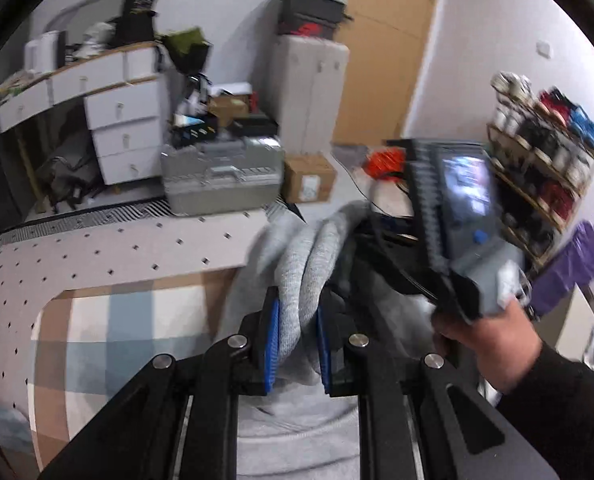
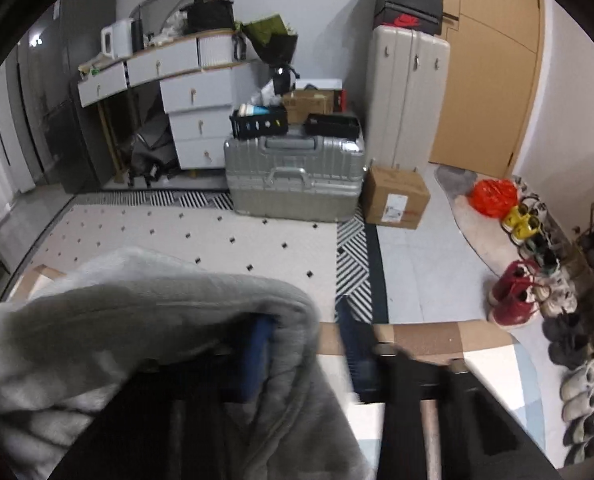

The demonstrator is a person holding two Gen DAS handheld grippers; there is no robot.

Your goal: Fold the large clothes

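- Lifting step: my left gripper [image 1: 297,334] has its fingers clenched on the grey garment [image 1: 313,248]
- My right gripper [image 2: 307,344]: whether its fingers pinch cloth I cannot tell; next I spread the garment flat over the counter [image 1: 109,332]

left tongs [image 1: 296,340] pinching grey garment [image 1: 317,248]

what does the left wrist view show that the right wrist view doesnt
Only the left wrist view: a hand, and the left gripper shut on the grey garment.

Only the right wrist view: a row of shoes on the floor, and the right gripper with the garment draped over one finger.

Both: the garment, the silver suitcase, the white drawers and the cardboard box.
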